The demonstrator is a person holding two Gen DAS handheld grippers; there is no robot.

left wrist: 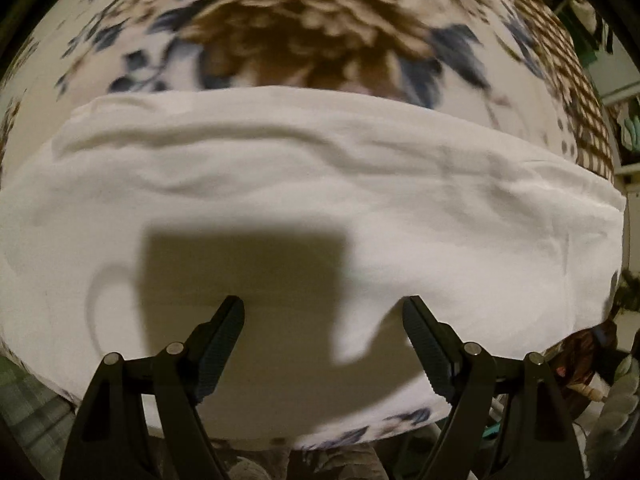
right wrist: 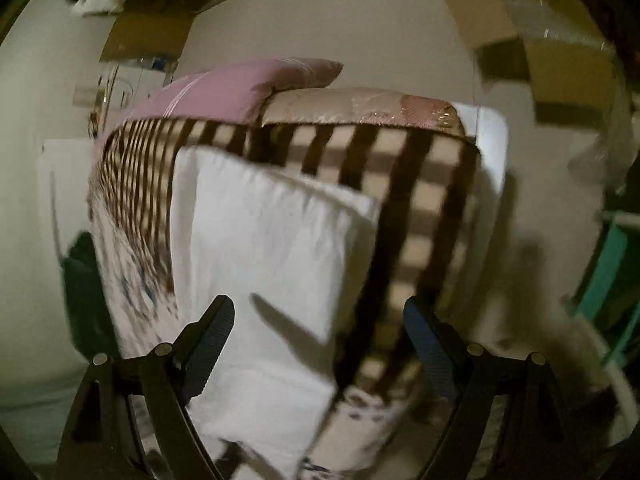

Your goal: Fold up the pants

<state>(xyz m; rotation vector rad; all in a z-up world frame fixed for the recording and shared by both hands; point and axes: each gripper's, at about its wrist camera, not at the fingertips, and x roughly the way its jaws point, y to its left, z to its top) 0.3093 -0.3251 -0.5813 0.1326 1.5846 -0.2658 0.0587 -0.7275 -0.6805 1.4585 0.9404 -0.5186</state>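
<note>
White pants point(left wrist: 304, 184) lie folded flat as a wide band across a bedspread with brown and blue flowers point(left wrist: 304, 32). My left gripper point(left wrist: 324, 308) hovers open just above the near part of the pants and casts a square shadow on them. It holds nothing. In the right wrist view the same white pants point(right wrist: 272, 248) appear as a long folded rectangle on the bed. My right gripper point(right wrist: 320, 308) is open and empty above their near end, with the view tilted and blurred.
A brown-and-cream checked blanket point(right wrist: 404, 208) covers the bed's right part. A pink pillow point(right wrist: 224, 88) lies at the head. Cardboard boxes point(right wrist: 560, 60) stand by the wall. A teal frame point(right wrist: 608, 280) stands right of the bed. Clutter point(left wrist: 592, 372) sits at the bed's near right.
</note>
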